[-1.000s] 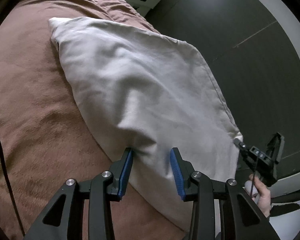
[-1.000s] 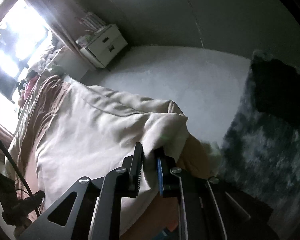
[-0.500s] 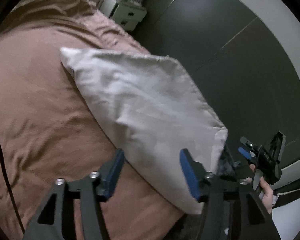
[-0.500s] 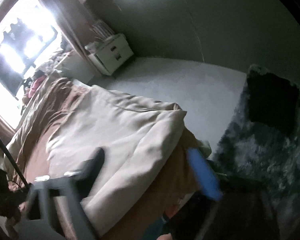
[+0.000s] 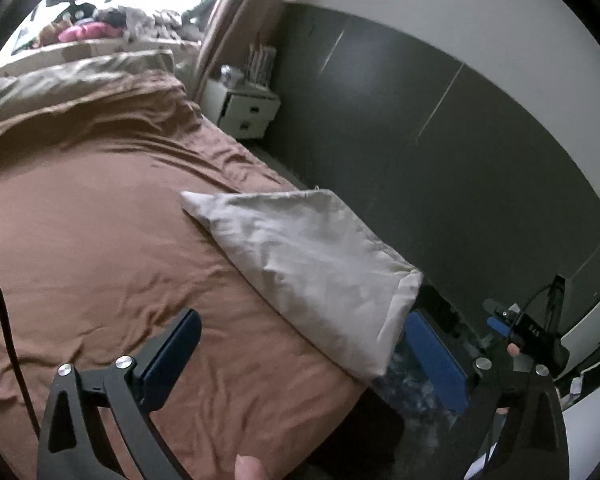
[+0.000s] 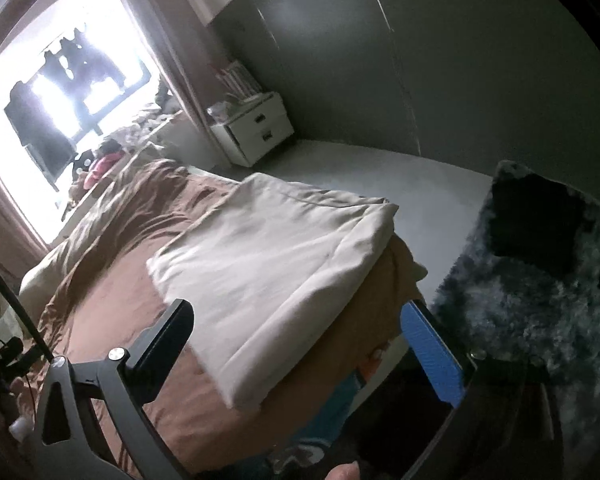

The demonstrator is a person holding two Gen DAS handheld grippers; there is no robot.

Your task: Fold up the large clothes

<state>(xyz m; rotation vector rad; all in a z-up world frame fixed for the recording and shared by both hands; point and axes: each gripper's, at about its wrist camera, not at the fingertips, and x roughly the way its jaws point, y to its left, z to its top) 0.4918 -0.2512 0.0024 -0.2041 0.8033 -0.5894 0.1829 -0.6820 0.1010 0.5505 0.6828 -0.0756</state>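
A cream-white folded cloth (image 5: 312, 268) lies flat on the brown bed cover (image 5: 84, 240) near the bed's right edge and foot corner. It also shows in the right wrist view (image 6: 268, 276). My left gripper (image 5: 300, 356) is wide open and empty, held back above the bed's foot edge, apart from the cloth. My right gripper (image 6: 300, 344) is wide open and empty, raised over the bed's corner, clear of the cloth. The right gripper also shows in the left wrist view (image 5: 528, 332) at the far right.
A white bedside drawer unit (image 5: 246, 110) stands by the dark wall (image 5: 420, 160). A shaggy dark rug (image 6: 540, 292) lies on the pale floor (image 6: 380, 176) beside the bed. Pillows and clutter sit by the bright window (image 6: 60, 92).
My right gripper let go of the cloth's corner and opened wide. My left gripper opened wider. Both pulled back and up from the cloth, which now lies folded on the bed.
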